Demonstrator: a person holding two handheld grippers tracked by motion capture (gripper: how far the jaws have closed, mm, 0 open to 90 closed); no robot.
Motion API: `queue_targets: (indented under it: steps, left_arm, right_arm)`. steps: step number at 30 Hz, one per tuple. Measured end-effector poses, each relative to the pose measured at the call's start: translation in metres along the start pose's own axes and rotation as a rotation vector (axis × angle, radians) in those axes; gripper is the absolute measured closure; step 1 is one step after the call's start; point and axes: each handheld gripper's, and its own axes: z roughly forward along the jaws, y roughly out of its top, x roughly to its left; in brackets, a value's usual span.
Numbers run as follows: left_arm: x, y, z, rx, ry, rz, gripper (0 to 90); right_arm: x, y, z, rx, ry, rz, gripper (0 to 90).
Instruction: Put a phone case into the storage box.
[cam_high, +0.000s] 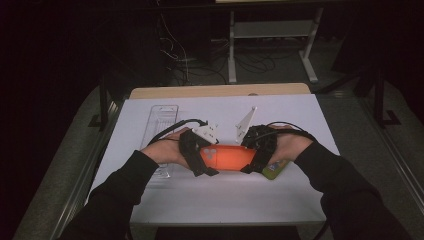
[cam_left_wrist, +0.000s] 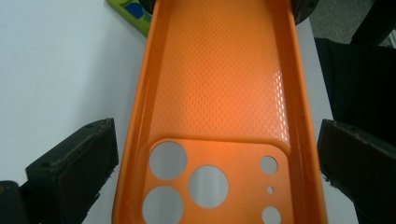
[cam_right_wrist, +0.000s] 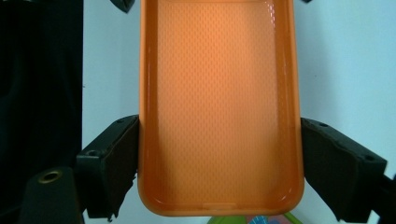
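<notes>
Orange phone case (cam_high: 227, 157) hangs between our two grippers just above the white table (cam_high: 300, 200), open side up, its camera cut-outs at the left end; our right gripper (cam_right_wrist: 219, 154) grasps the plain end, both jaws pressed flat against the case's long walls; our left gripper (cam_left_wrist: 215, 158) straddles the cut-out end, yet here we see a sliver of gap on each side, so we judge its jaws released, or touching at most. That leaves the weight on one grip, as we read it; if the right jaws ease or the wrist rolls, the soft case could sag, twist or slip down onto the table. Squeezing harder would bow the thin walls inward and let the case spring out. A green object (cam_high: 275, 170) lies just beside the right hand; a careless swing could knock it; the clear tray (cam_high: 162, 120) at the left stands well apart.
</notes>
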Motion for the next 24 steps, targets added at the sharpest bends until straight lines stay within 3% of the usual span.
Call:
queue_targets:
  steps: [9, 14, 24]
  left_arm:
    - [-0.0003, -0.0022, 0.0045, 0.027, -0.017, 0.0, 3.6]
    - [0.0014, -0.0042, 0.0032, 0.014, -0.022, -0.008, 13.7]
    - [0.0016, -0.0085, 0.0036, -0.001, -0.026, -0.019, 16.0]
  right_arm:
    - [0.0002, 0.002, -0.0011, 0.003, 0.007, -0.006, 15.2]
    - [-0.0008, 0.0019, -0.0008, 0.004, 0.014, -0.008, 15.2]
    - [-0.0034, -0.0005, 0.0021, -0.019, 0.028, -0.006, 13.9]
